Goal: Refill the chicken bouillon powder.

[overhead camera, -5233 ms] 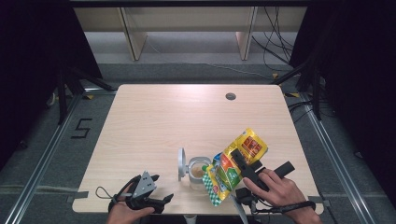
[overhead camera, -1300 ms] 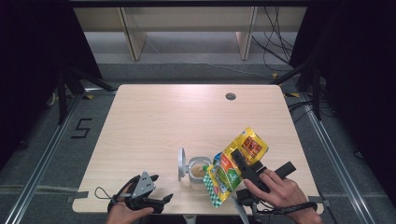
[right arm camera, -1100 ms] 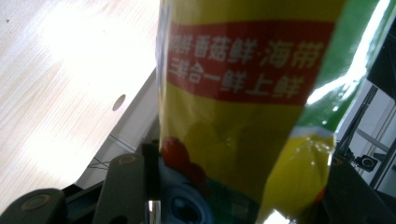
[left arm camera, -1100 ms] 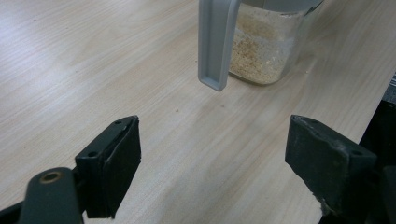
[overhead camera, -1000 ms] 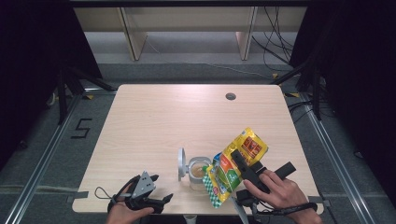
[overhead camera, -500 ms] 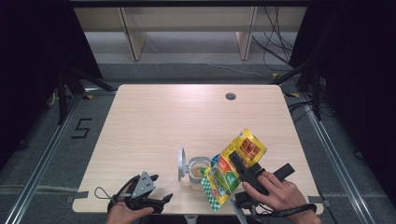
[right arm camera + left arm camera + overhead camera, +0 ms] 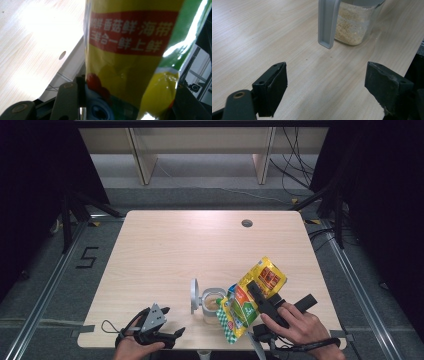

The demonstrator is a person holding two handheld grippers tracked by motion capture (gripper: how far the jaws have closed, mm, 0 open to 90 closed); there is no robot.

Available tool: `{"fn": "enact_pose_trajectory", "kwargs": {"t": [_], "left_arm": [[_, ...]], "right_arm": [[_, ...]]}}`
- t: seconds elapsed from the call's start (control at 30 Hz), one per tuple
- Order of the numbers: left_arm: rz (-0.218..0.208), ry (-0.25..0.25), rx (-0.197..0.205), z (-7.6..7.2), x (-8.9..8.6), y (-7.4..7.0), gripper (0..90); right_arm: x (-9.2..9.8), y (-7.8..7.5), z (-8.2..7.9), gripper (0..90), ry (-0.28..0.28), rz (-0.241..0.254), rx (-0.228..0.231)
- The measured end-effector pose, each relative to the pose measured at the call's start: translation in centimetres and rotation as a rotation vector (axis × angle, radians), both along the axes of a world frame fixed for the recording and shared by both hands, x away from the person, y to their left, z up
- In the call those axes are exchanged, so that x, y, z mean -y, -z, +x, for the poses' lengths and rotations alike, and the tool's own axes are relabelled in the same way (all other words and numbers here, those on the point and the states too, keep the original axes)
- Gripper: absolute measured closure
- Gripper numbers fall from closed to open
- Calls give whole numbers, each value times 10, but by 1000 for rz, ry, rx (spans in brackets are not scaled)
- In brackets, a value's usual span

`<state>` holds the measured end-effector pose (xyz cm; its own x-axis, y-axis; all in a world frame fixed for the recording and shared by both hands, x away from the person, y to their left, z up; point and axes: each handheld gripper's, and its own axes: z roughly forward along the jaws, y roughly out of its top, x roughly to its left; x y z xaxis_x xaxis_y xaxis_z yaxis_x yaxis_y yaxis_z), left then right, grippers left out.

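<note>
A clear jar (image 7: 212, 302) with its grey lid (image 7: 193, 296) swung open stands near the table's front edge, holding pale granules (image 7: 349, 28). A yellow, green and red seasoning bag (image 7: 251, 298) is tilted with its lower end over the jar's mouth, and my right gripper (image 7: 260, 296) is shut on it. The bag (image 7: 130, 57) shows close up between the jaws in the right gripper view. My left gripper (image 7: 172, 333) rests open at the table's front left, nothing between its fingers (image 7: 272, 87), pointing toward the jar.
The wooden table (image 7: 200, 245) has a round cable hole (image 7: 246, 223) at the back right. Shelf legs and cables stand on the floor behind. A floor mark "5" (image 7: 87, 257) lies to the left.
The right gripper has tipped the bag slightly lower and leftward over the jar. The left gripper has stayed still.
</note>
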<state>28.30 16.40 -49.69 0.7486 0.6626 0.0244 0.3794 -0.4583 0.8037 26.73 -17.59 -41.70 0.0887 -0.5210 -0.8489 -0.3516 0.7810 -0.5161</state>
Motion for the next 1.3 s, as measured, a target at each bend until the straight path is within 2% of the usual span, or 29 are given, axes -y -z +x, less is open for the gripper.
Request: {"fn": "enact_pose_trajectory", "kwargs": {"t": [0.07, 0.1, 0.13, 0.17, 0.37, 0.47, 0.63, 0.67, 0.87, 0.9, 0.93, 1.03, 1.07, 1.1, 1.17, 1.23, 1.27, 1.3], "left_arm": [[2, 8, -8, 0, 0, 0, 178], [18, 3, -6, 1, 0, 0, 178], [-2, 2, -7, 0, 1, 0, 178], [10, 12, 0, 0, 0, 0, 178], [-22, -4, -3, 0, 1, 0, 178], [1, 3, -2, 1, 0, -1, 178], [-9, 0, 6, 0, 0, -1, 178], [4, 2, 8, 1, -1, -1, 178], [-6, 4, 1, 1, 0, 0, 178], [-7, 2, 1, 1, 0, 0, 178], [-24, -5, -5, 0, 1, 0, 178], [0, 2, -1, 1, 0, -1, 178], [-6, 3, 3, 1, 0, -1, 178], [-10, 0, 1, 0, 0, 0, 178], [0, 3, 0, 1, 0, -1, 178], [-20, -4, -3, 0, 1, 0, 178], [-20, -5, -4, 0, 1, 0, 178], [-20, -4, -3, 0, 1, 0, 178]], "right_arm": [[1, 1, 1, 518, -2, 8, -4], [1, 1, 1, 519, 5, 12, -4], [1, 1, 1, 519, 16, 0, -24], [1, 2, 1, 519, 7, 6, -7], [2, 2, 2, 519, 7, 6, -9], [2, 3, 2, 519, 9, 6, -9], [3, 2, 3, 527, 13, -2, -7], [3, 2, 3, 528, 12, -1, -7], [4, 2, 3, 530, 9, 8, -13], [4, 1, 4, 530, 23, -5, -31], [4, 1, 4, 530, 22, -7, -29], [5, 1, 3, 530, 12, 13, -10], [5, 1, 3, 530, 11, 15, -10], [4, 0, 3, 530, 17, 9, -24], [3, 0, 2, 530, 6, 6, -11], [3, -1, 3, 530, 15, -2, -30], [3, 0, 3, 530, 2, 4, -5], [4, 1, 2, 530, 9, 12, -6]]}}
